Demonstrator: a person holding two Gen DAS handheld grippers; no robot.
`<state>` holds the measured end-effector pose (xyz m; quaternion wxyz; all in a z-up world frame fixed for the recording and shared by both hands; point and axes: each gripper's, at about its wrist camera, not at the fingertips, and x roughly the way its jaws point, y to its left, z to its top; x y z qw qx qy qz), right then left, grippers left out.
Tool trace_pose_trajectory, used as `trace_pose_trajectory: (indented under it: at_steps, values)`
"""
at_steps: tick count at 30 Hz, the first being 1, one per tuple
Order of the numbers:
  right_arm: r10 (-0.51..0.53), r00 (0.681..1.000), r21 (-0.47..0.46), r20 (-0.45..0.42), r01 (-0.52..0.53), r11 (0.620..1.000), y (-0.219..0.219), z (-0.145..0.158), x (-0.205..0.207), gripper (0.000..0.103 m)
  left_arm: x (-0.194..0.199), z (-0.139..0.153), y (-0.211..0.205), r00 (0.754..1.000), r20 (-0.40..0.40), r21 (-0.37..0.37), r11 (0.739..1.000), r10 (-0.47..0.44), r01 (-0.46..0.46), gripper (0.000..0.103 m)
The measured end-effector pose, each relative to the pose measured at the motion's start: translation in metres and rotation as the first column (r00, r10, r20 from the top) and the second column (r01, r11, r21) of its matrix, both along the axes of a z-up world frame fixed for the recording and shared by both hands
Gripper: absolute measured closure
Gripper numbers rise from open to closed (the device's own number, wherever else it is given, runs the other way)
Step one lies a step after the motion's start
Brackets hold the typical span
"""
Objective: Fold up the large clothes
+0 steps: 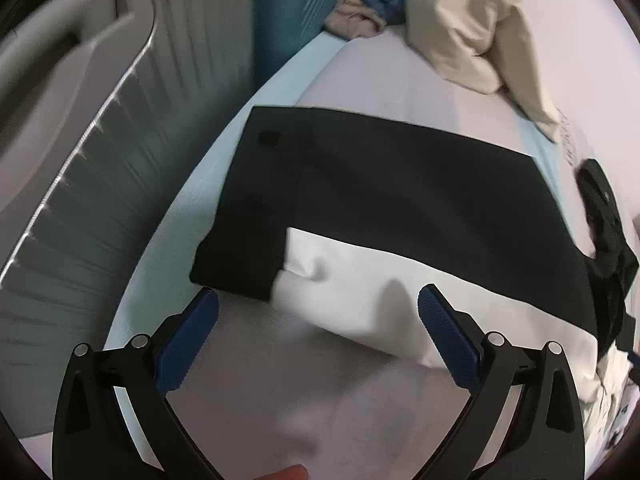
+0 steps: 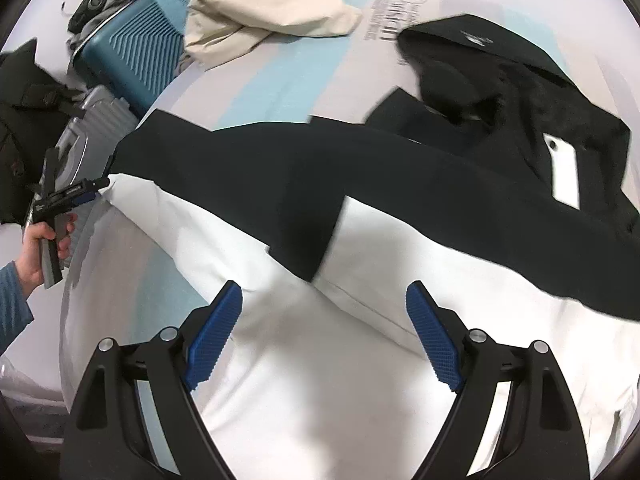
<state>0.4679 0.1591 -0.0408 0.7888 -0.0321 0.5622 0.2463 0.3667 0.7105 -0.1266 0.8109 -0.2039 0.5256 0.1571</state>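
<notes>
A large black and white jacket (image 1: 400, 184) lies spread flat on the bed; its black upper part with the hood (image 2: 500, 80) and a black sleeve folded across show in the right wrist view (image 2: 280, 176), the white lower part (image 2: 320, 360) nearest me. My left gripper (image 1: 318, 312) is open and empty, just above the white part near the sleeve's cuff (image 1: 240, 268). My right gripper (image 2: 324, 308) is open and empty, over the white part just below the folded sleeve's end (image 2: 308, 256). The left gripper also shows in the right wrist view (image 2: 68, 196), held in a hand.
A beige garment (image 1: 472, 28) lies crumpled at the far end of the bed (image 1: 360, 76), also in the right wrist view (image 2: 272, 8). A teal suitcase (image 2: 132, 52) and a grey suitcase (image 1: 132, 168) stand beside the bed. Blue and tan clothes (image 1: 368, 4) lie behind.
</notes>
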Motion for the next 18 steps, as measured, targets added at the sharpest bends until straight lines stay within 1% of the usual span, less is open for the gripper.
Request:
trace_pose_trajectory:
  at_steps: [3,6,9,11,14,16,17,18]
  values:
    - [-0.06,0.998,0.023,-0.028,0.061,0.998,-0.023,0.0,-0.002,0.022,0.005,-0.009,0.007,1.0,-0.008,-0.02,0.999,0.025,-0.025,0.006]
    - [-0.103,0.994,0.03,-0.04,0.104,0.994,-0.038,-0.002,-0.007,0.022,0.013,-0.014,0.006,0.999,-0.029,-0.015,0.999,0.04,-0.041,0.006]
    - [-0.133,0.989,0.047,-0.067,0.136,0.99,-0.047,-0.007,-0.009,0.022,0.017,-0.015,0.005,0.998,-0.037,-0.012,0.998,0.055,-0.055,0.006]
    - [-0.141,0.987,0.045,-0.071,0.145,0.988,-0.048,-0.01,-0.01,0.022,0.018,-0.015,0.006,0.997,-0.036,-0.014,0.997,0.074,-0.075,0.009]
    - [-0.147,0.986,0.058,-0.073,0.151,0.987,-0.05,-0.009,-0.013,0.022,0.013,-0.014,0.009,0.992,-0.023,-0.028,0.991,0.128,-0.128,0.022]
    - [-0.143,0.987,0.062,-0.07,0.148,0.987,-0.05,-0.007,-0.014,0.022,0.006,-0.013,0.013,0.984,-0.007,-0.034,0.983,0.179,-0.179,0.049]
    - [-0.143,0.987,0.065,-0.068,0.147,0.987,-0.05,-0.005,-0.015,0.022,0.001,-0.013,0.015,0.98,0.001,-0.045,0.979,0.199,-0.199,0.052]
    - [-0.142,0.988,0.066,-0.066,0.146,0.987,-0.051,-0.004,-0.015,0.022,-0.002,-0.012,0.017,0.979,0.005,-0.05,0.978,0.203,-0.203,0.061]
